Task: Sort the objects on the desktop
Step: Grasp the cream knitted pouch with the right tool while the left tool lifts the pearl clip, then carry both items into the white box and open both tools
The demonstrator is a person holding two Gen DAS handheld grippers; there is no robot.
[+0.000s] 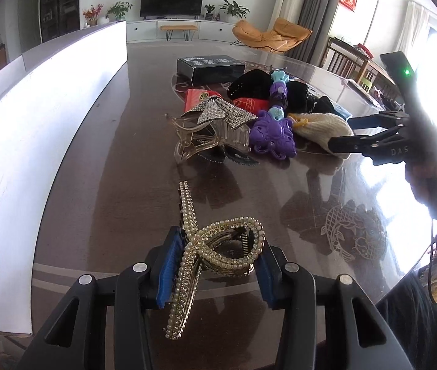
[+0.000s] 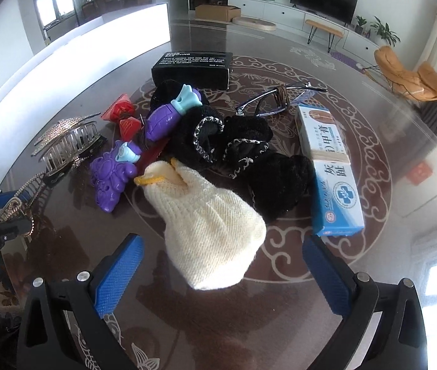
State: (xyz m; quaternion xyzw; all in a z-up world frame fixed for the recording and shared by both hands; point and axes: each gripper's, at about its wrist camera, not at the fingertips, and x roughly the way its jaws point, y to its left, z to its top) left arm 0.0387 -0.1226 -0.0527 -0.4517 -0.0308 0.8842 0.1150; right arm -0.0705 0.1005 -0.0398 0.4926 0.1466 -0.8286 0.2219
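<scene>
My left gripper (image 1: 214,265) is shut on a pearl and rhinestone hair clip (image 1: 218,246), held just above the dark table; the clip also shows in the right wrist view (image 2: 18,200). My right gripper (image 2: 223,265) is open, its blue pads either side of a cream knitted glove (image 2: 209,225) near the glove's closed end. In the left wrist view the right gripper (image 1: 341,134) reaches in from the right at that glove (image 1: 320,126). Behind lie black knitted gloves (image 2: 249,148), a purple toy (image 2: 113,178) and a clear claw clip with a rhinestone bow (image 1: 212,129).
A black box (image 2: 192,67), glasses (image 2: 277,98), a blue and white medicine box (image 2: 332,166) and red packets (image 2: 123,117) lie on the round table (image 1: 126,185). A white board (image 1: 33,141) stands along the left edge.
</scene>
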